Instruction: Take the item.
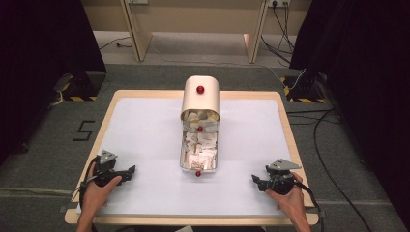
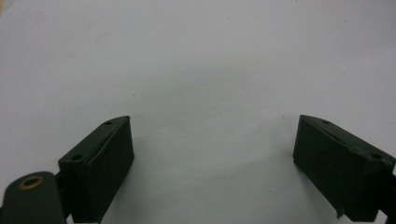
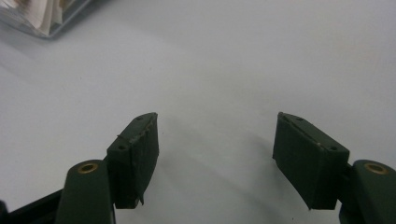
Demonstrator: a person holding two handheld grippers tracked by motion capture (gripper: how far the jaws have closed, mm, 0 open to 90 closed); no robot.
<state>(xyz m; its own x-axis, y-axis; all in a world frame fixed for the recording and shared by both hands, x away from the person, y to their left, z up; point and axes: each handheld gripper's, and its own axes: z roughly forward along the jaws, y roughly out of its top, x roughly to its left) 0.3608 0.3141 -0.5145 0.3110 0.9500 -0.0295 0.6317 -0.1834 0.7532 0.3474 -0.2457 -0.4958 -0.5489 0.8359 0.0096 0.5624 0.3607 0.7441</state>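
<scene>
Rested low near the table's [image 1: 285, 116] front edge: left gripper [image 1: 126, 173] and right gripper [image 1: 256, 181], jaws wide apart, clamped on nothing, with bare white sheet [image 1: 145, 130] around both. Stood mid-table between them, well apart: beige container [image 1: 200, 99], its drawer [image 1: 198, 150] pulled out, packed with paper packets. Caught the drawer's corner [image 3: 44, 21] in the right gripper view.
</scene>
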